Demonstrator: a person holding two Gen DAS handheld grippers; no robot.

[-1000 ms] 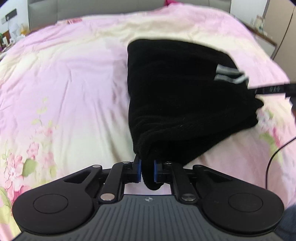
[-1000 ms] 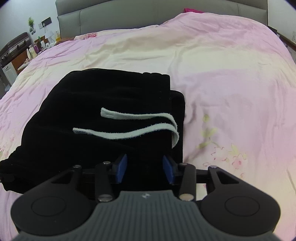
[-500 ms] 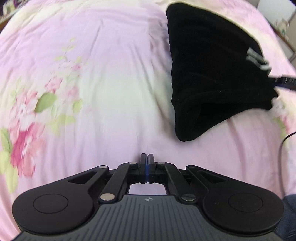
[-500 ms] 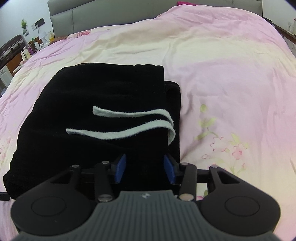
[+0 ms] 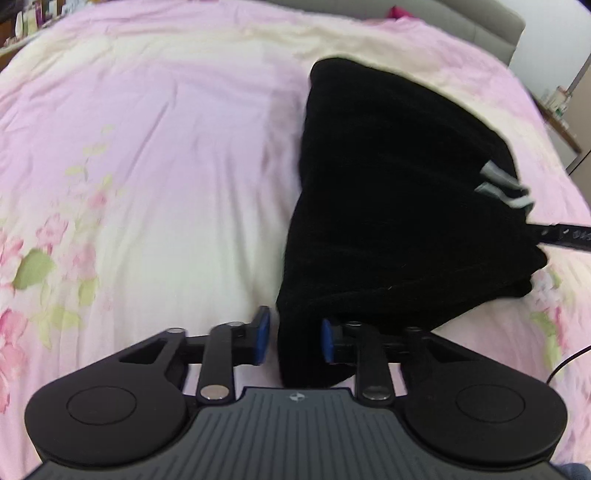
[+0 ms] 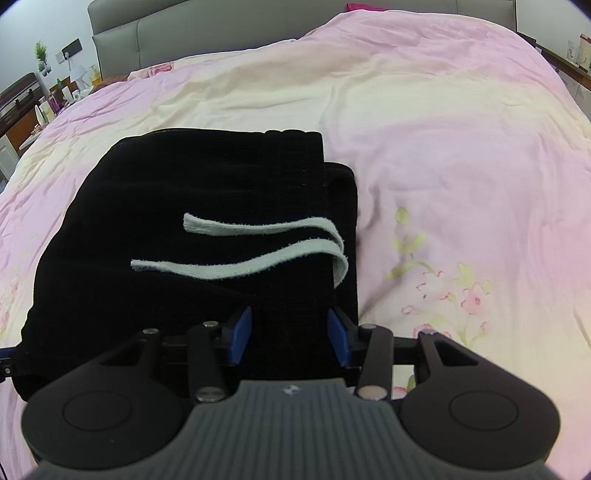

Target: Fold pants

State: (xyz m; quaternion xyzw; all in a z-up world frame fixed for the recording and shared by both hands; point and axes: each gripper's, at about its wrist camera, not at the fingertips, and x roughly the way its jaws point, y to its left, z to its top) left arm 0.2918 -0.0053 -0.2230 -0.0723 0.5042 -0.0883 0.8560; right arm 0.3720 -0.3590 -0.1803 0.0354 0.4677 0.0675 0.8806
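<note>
The black pants (image 5: 399,206) lie folded in a thick stack on the pink floral bedspread (image 5: 147,147). Two white drawstrings (image 6: 258,247) lie across the top of the pants (image 6: 192,221). My left gripper (image 5: 293,339) is open, with the near corner of the stack between its blue pads. My right gripper (image 6: 290,336) is open over the near edge of the stack, its pads apart with black fabric between them. The tip of the right gripper (image 5: 565,234) shows at the far right of the left wrist view.
A grey headboard (image 6: 207,26) stands at the far end of the bed. A nightstand with bottles and a small plant (image 6: 55,92) is at the far left. A cable (image 5: 569,362) runs at the right edge.
My left gripper was shut on the stack's corner, let go and drew back shut, and now is open around that corner again. The right gripper stayed open in place.
</note>
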